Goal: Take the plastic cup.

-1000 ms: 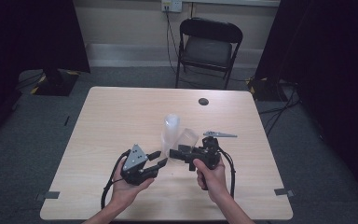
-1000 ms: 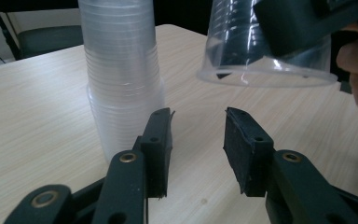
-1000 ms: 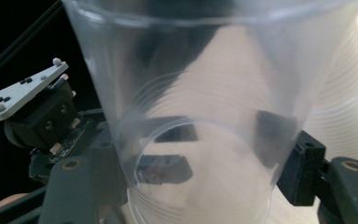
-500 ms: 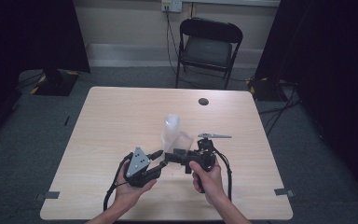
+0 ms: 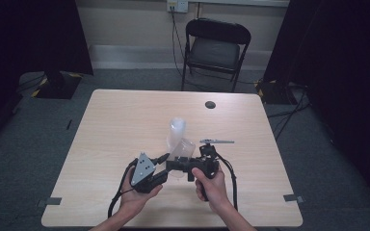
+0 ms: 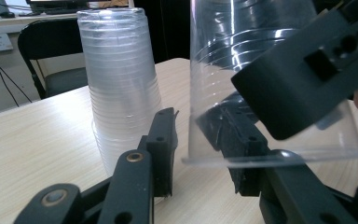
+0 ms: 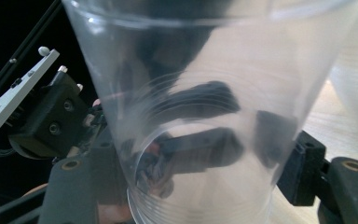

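Note:
A stack of clear plastic cups [image 5: 176,129] [image 6: 121,84] stands upside down near the table's middle. Just in front of it, my right gripper [image 5: 178,162] [image 7: 191,163] is shut on a single clear cup [image 5: 186,147] [image 7: 205,93], one black jaw pressing on each side of its wall. In the left gripper view this cup [image 6: 261,56] hangs rim down. My left gripper [image 5: 166,166] [image 6: 198,128] is open around the cup's rim edge. Its left fingertip [image 6: 163,140] stands just off the wall. The other fingertip [image 6: 237,144] shows through the plastic.
The light wooden table [image 5: 125,115] has bare room to the left, right and far side. A small dark round disc [image 5: 210,104] lies near its far edge. A black folding chair [image 5: 214,45] stands beyond the table. Cables trail from both grippers toward the front edge.
The right gripper has shifted a little to the left with the single cup, so the two grippers now sit closer together. The stack has not moved.

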